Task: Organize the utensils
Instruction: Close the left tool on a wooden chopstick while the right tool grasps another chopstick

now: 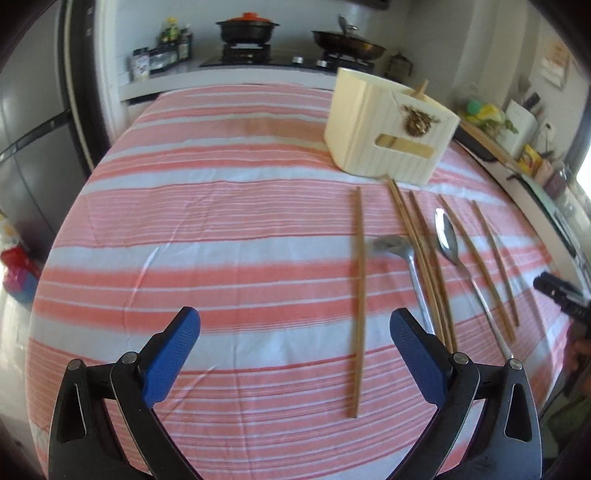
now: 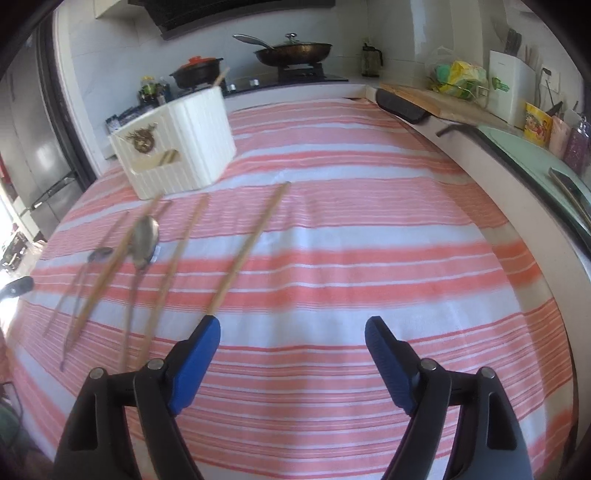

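Note:
Several wooden chopsticks and two metal spoons lie on the striped tablecloth. In the left wrist view a single chopstick (image 1: pixel 359 295) lies between my open left gripper (image 1: pixel 294 325) fingers' line, with a small spoon (image 1: pixel 410 273), a chopstick pair (image 1: pixel 421 254) and a larger spoon (image 1: pixel 448 240) to the right. A cream utensil holder (image 1: pixel 388 125) stands behind them with a chopstick inside. In the right wrist view my open right gripper (image 2: pixel 292 328) is empty; a chopstick (image 2: pixel 247 247) ends at its left fingertip. The holder (image 2: pixel 177 147) stands far left.
The tablecloth (image 1: pixel 221 221) covers the table. A stove with a black pot (image 1: pixel 246 29) and a pan (image 1: pixel 347 44) is behind. A counter on the right holds a cutting board (image 2: pixel 436 99), bags and jars. A fridge (image 1: pixel 29 129) stands left.

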